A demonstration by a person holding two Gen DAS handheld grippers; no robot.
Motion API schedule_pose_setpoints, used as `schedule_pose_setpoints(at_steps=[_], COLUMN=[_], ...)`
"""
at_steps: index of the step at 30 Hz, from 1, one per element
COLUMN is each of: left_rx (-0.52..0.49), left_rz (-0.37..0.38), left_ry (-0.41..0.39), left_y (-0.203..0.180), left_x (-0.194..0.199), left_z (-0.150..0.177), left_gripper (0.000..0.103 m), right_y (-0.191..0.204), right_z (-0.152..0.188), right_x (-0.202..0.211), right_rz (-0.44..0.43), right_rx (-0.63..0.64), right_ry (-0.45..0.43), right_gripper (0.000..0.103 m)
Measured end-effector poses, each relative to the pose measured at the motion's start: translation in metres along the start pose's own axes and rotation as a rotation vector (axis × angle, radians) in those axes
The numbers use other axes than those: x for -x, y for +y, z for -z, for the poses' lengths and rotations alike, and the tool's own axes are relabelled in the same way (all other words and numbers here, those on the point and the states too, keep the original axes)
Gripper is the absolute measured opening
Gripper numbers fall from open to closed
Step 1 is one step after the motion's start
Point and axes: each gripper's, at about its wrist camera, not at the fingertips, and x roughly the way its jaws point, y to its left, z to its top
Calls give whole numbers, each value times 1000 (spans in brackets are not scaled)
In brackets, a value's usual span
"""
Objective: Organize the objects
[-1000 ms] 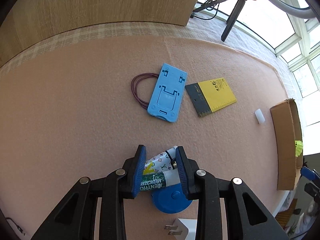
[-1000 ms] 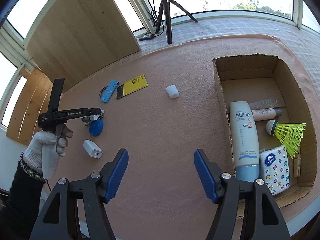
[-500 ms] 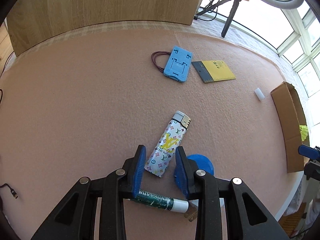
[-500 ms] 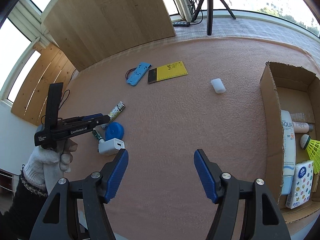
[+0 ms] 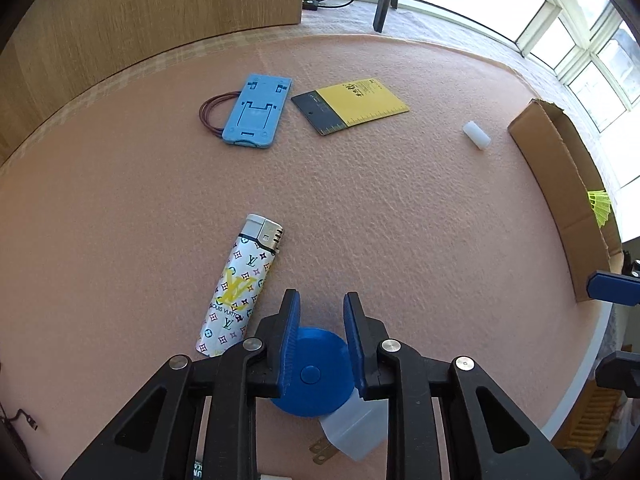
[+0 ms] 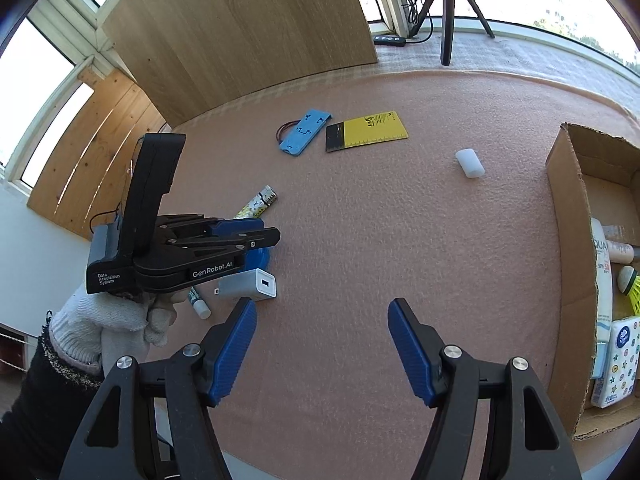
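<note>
My left gripper [image 5: 320,300] points steeply down over a blue round disc [image 5: 312,368], which lies on the pink mat under the fingers' bases. Its jaws stand narrow and are closing; the pads press on nothing. A patterned lighter [image 5: 240,288] lies just left of it, and a white plug charger [image 5: 356,428] pokes out below the disc. In the right wrist view a gloved hand holds the left gripper [image 6: 256,236] above the disc [image 6: 262,258], with a green lip balm tube [image 6: 199,304] beside the charger [image 6: 250,284]. My right gripper [image 6: 322,312] hangs open over bare mat.
A blue phone stand [image 5: 256,110] on dark hair ties [image 5: 210,114], a yellow card [image 5: 356,104] and a white cap [image 5: 477,135] lie farther out. The cardboard box [image 6: 568,240] at right holds a sunscreen tube [image 6: 604,280], shuttlecock and tissue pack. A wooden panel stands behind.
The left gripper no longer holds the lighter and tube; it lifted off them and slid right over the blue disc, its jaws narrower. The right gripper swung left; the box slid toward the frame's right edge.
</note>
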Motion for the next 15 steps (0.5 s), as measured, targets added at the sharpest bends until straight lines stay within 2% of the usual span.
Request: schedule_pose_setpoints(at_steps=[7,12,15], left_rx=[63,159,201], left_rz=[-16,-2,5], left_ry=[-18,-87,-93], left_y=[28,57,66], left_x=[14,48,61], left_z=[22,47,72], left_gripper=[24,26,26], right_y=[1,22,39], right_z=[3,-7,-17], right_x=[-5,-15,-24], right_rz=[-13,-37,-67], right_rx=[-3,47,85], right_ry=[17,21,31], right_gripper=[64,64,64])
